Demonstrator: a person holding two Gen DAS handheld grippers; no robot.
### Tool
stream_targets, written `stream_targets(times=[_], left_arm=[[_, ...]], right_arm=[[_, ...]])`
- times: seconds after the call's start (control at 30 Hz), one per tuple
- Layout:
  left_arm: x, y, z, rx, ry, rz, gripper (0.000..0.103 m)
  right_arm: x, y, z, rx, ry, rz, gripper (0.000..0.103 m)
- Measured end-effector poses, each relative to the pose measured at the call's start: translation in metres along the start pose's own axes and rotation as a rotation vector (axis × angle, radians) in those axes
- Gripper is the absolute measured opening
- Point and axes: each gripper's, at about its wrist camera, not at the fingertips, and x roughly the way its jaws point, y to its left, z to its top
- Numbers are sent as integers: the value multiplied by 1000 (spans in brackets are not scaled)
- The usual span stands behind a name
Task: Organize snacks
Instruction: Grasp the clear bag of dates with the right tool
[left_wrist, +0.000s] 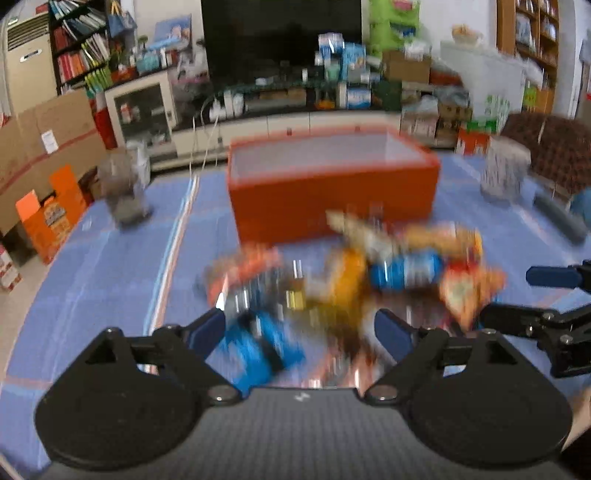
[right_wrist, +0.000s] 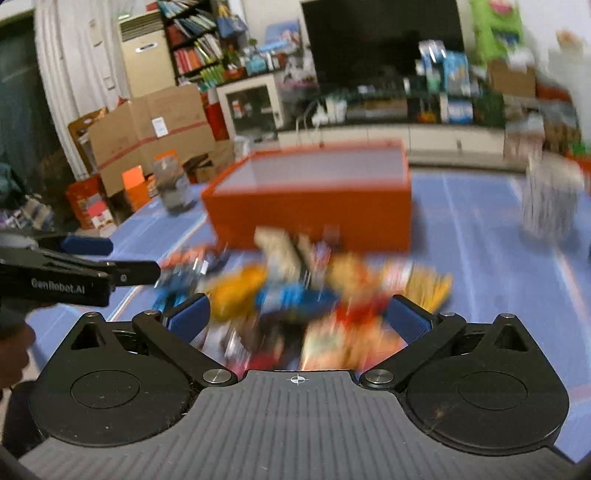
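A blurred pile of snack packets (left_wrist: 369, 273) lies on the blue tablecloth in front of an orange box (left_wrist: 332, 184) with a pale inside. The pile (right_wrist: 314, 291) and the box (right_wrist: 314, 199) also show in the right wrist view. My left gripper (left_wrist: 299, 328) is open and empty, low over the near left of the pile, above a blue packet (left_wrist: 258, 347). My right gripper (right_wrist: 299, 317) is open and empty over the near side of the pile. Each gripper shows in the other's view, the right (left_wrist: 517, 295) and the left (right_wrist: 110, 258).
A grey mesh holder (left_wrist: 125, 192) stands on the table at the left, another (left_wrist: 506, 170) at the right. Behind the table are a TV cabinet (left_wrist: 280, 122), cardboard boxes (left_wrist: 44, 147) and bookshelves. The table's left edge (left_wrist: 22, 325) is close.
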Motion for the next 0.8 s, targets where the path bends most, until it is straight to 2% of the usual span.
stream_targets(times=[0.13,0.23,0.4,0.63,0.73,0.8], left_arm=[[7,-16,-32,58,59,68,87],[12,-20,-42,73,85,113,87],[15,-18,-42,58,88,137,87],[21,-3,-48,-13,135,180,87],[21,9,-50,-38,147,199,87],[23,18,-52,-58,158,210,87]], right_arm=[[3,-2,-45,64,53,8,96],[10,-5,-59,72,92,-5,92],[4,-7,-47,88,47,-11,91],[12,20,-21,-27,22,-15,89],[26,35,-12,-84,15,-26,83],[37,42,-8,-106,21,-27,73]])
